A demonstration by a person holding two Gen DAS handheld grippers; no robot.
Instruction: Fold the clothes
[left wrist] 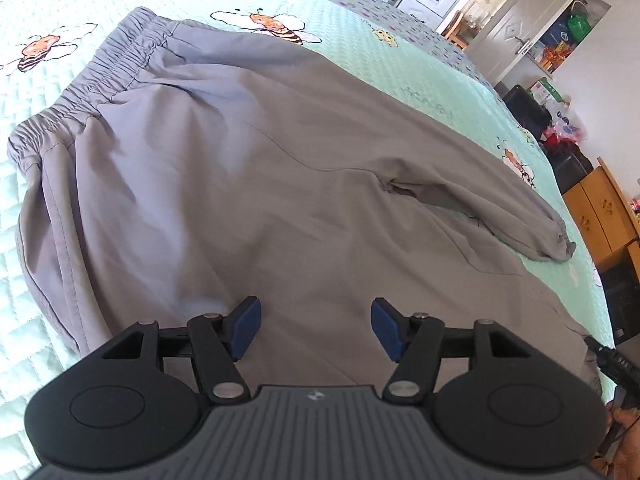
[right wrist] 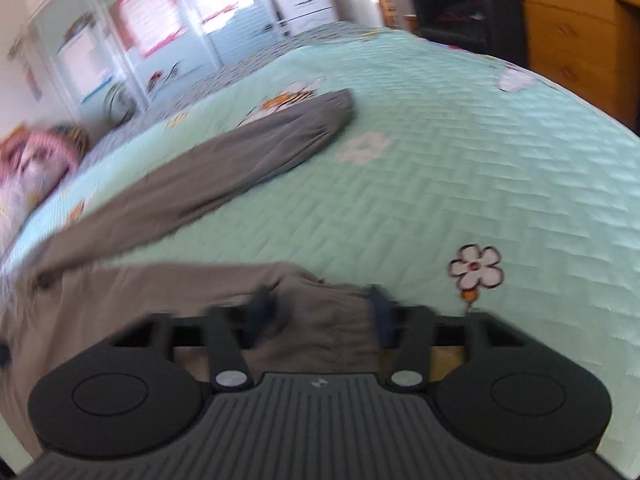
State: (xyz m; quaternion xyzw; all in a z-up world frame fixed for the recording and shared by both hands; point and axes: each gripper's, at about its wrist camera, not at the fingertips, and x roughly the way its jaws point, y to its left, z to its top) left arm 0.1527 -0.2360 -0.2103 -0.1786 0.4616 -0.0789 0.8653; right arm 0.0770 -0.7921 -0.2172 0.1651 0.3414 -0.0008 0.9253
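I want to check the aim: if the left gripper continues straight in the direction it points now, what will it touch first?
Most likely the grey trousers: the left gripper stands open and angled down over their cloth, with nothing between. How near it is I cannot tell.

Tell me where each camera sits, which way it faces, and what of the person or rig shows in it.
Left wrist: sits on the left gripper, looking forward and down over grey trousers spread on the bee-print quilt; its blue-padded fingers stand apart over the cloth, and part of a hand shows at lower right.
Right wrist: sits on the right gripper, facing across the quilt toward a wooden dresser; blurred, a trouser cuff lies between its fingers.
Shared: the trousers and quilt.
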